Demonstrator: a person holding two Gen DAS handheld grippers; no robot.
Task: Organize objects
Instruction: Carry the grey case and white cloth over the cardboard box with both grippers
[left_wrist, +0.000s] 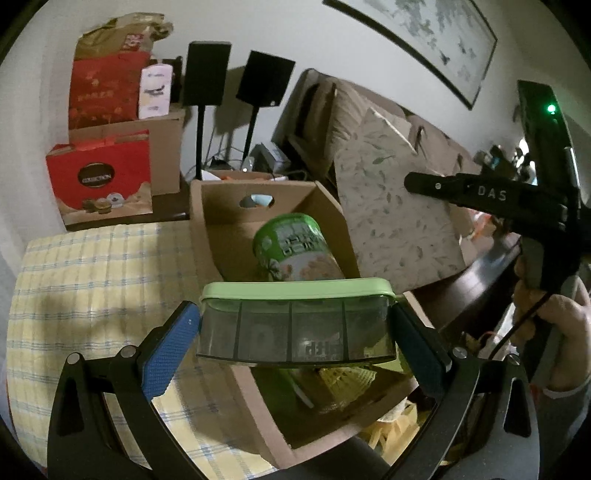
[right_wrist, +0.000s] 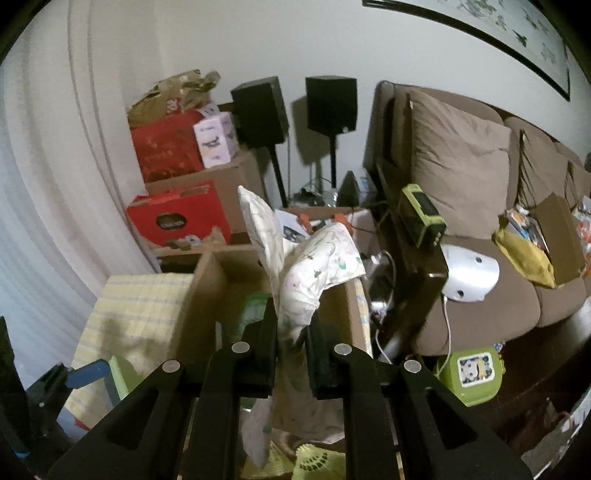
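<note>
Carrying both loads toward the cardboard box (left_wrist: 258, 206) at frame centre, left claw (left_wrist: 295, 334) clamping the green-lidded container (left_wrist: 295, 325), right claw (right_wrist: 291, 339) pinching the patterned bag (right_wrist: 314, 273), next lowering and releasing inside.

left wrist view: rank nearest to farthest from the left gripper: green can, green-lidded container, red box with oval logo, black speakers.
1. green-lidded container: between the fingers of the left gripper, held over the cardboard box.
2. green can: just beyond, inside the box.
3. red box with oval logo: far left, past the checked cloth.
4. black speakers: rearmost, by the wall.
</note>
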